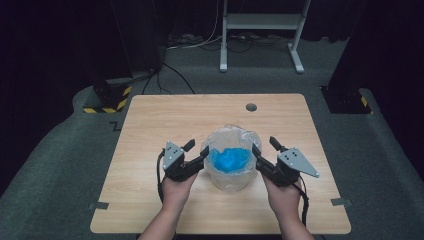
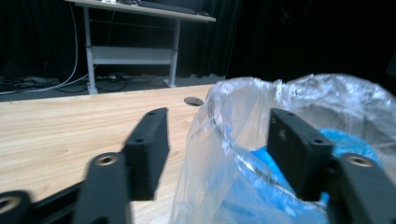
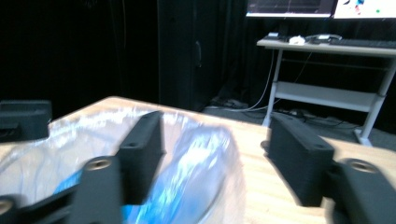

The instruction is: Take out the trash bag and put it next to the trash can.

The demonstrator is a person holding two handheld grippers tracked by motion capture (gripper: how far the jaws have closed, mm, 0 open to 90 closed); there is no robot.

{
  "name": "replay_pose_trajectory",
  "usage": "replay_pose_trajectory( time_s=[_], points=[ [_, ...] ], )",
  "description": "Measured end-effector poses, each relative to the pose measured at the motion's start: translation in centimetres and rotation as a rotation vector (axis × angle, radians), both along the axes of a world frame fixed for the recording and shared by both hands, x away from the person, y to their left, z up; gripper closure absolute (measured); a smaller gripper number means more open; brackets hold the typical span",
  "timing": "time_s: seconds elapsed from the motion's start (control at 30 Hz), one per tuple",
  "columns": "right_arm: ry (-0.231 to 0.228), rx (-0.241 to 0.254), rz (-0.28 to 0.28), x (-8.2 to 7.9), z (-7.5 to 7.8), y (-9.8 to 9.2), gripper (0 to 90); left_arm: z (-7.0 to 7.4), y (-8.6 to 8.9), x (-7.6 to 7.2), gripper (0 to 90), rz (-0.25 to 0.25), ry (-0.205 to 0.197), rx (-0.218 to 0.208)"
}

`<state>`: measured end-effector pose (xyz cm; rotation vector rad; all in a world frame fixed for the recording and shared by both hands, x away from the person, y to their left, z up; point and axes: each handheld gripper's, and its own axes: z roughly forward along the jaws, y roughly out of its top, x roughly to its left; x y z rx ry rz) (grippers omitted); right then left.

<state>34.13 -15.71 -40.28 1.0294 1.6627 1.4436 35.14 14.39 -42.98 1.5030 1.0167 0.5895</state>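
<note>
A clear plastic bag [image 1: 230, 136] stands open at the middle of the wooden table [image 1: 165, 120], with a crumpled blue mass [image 1: 230, 160] inside it. My left gripper [image 1: 197, 150] is open at the bag's left rim. In the left gripper view the rim of the bag [image 2: 224, 121] runs between the jaws of that gripper [image 2: 219, 149], one jaw outside and the other over the blue mass [image 2: 355, 140]. My right gripper [image 1: 265, 146] is open at the right rim. In the right gripper view that gripper [image 3: 217, 149] straddles the bag [image 3: 70, 135] the same way.
A round cable hole [image 1: 251, 107] lies at the table's far side. Grey tape marks [image 1: 99, 205] sit near the front corners. Beyond the table stand a white desk frame [image 1: 260, 30] and black stands with yellow-black tape [image 1: 107, 97] on grey carpet.
</note>
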Motion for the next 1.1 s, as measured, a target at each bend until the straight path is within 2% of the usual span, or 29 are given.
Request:
replay_pose_trajectory(
  time_s=[0.07, 0.13, 0.23, 0.33, 0.47, 0.67, 0.8, 0.87, 0.97, 1.1],
  points=[
    [0.029, -0.044, -0.011, 0.2, -0.4, 0.3, 45.0, -0.2, -0.2, 0.0, 46.9, -0.016, 0.012, -0.014],
    [0.04, -0.033, 0.005, 0.2, -0.7, 0.5, 51.7, -0.3, -0.5, -0.1, 53.5, -0.018, 0.008, -0.007],
    [0.034, -0.061, -0.02, 0.1, -0.9, 0.9, 59.7, -0.2, -0.6, -0.4, 60.6, -0.019, -0.005, -0.001],
    [0.083, -0.033, -0.037, 0.5, -1.1, 0.8, 65.4, -0.2, -0.7, -0.5, 70.5, -0.017, 0.0, -0.001],
    [0.095, -0.046, -0.044, 0.6, -1.4, 0.8, 71.7, -0.1, -0.9, -0.6, 77.8, -0.005, -0.002, 0.002],
    [0.079, -0.044, -0.064, 0.3, -1.7, 0.9, 88.4, 0.0, -0.8, -0.9, 89.7, 0.013, -0.019, 0.004],
    [0.052, -0.03, -0.073, 0.1, -1.5, 0.9, 89.1, 0.1, -0.8, -0.9, 89.8, 0.002, -0.027, -0.003],
    [0.03, -0.02, -0.077, -0.2, -1.2, 0.8, 89.1, 0.5, -0.7, -1.1, 89.8, -0.002, -0.048, -0.007],
    [-0.001, -0.006, -0.083, -0.5, -0.5, 0.7, 89.1, 1.5, -0.6, -1.5, 89.8, -0.006, -0.087, -0.035],
    [-0.031, 0.018, -0.087, -0.9, 0.3, 0.4, 89.1, 2.7, -0.4, -1.8, 89.8, -0.008, -0.107, -0.066]
  ],
)
